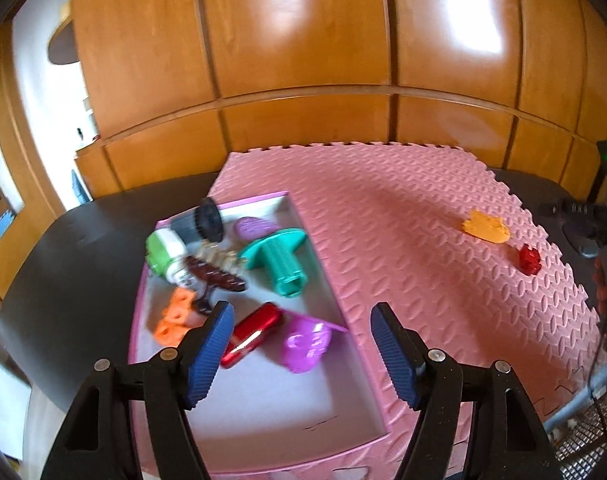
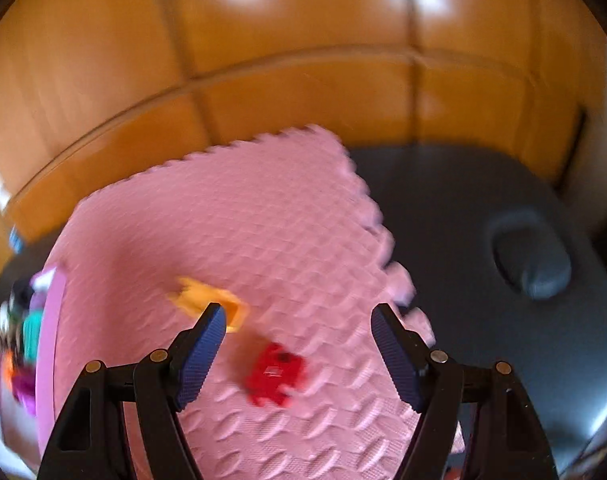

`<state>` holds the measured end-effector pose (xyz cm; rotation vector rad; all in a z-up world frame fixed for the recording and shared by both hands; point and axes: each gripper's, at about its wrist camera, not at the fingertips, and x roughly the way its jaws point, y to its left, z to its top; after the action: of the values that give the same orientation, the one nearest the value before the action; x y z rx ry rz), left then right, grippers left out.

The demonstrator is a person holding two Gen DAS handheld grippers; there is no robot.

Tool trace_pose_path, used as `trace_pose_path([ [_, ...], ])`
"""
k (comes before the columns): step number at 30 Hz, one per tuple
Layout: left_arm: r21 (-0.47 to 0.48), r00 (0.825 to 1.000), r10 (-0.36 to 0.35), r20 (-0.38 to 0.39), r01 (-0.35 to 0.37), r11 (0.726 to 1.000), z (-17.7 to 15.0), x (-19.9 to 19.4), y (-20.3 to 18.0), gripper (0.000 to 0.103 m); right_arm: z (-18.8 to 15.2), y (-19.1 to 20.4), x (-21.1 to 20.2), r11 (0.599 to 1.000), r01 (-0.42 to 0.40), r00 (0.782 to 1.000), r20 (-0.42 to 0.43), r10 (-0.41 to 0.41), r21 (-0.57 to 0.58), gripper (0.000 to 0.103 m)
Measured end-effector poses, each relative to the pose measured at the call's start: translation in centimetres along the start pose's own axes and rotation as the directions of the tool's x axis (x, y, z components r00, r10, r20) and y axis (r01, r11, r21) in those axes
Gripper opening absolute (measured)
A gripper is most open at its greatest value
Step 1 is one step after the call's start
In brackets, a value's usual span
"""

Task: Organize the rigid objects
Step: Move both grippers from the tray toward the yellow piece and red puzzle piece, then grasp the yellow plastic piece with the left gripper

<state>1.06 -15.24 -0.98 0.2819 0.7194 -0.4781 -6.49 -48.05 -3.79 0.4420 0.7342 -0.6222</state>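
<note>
Left gripper jaws held apart, nothing clamped, above pink tray holding red case and purple piece. Right gripper also apart, empty, over red toy; orange toy just beyond on pink mat.

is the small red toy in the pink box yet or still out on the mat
Out. The small red toy lies on the pink foam mat, outside the pink box, beside the orange piece.

Open tongs above red toy on pink mat.
</note>
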Motion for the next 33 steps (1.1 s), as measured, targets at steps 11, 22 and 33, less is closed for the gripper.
trace_pose_path([
  [11,0.087,0.994,-0.097,-0.055,0.101,0.991,1.4,2.1,-5.4,0.072,0.6,-3.8,-0.9,0.978,-0.015,1.0,0.015,0.012,0.208,0.076],
  [22,0.144,0.967,-0.219,-0.131,0.237,0.961,3.6,5.7,-11.9,0.088,0.7,-4.8,-0.5,0.96,-0.049,0.998,-0.013,0.055,0.277,0.076],
  [33,0.209,0.948,-0.277,-0.156,0.305,0.929,6.5,10.9,-18.2,0.096,0.8,-4.6,-0.4,0.952,-0.098,0.994,-0.018,0.108,0.29,0.076],
])
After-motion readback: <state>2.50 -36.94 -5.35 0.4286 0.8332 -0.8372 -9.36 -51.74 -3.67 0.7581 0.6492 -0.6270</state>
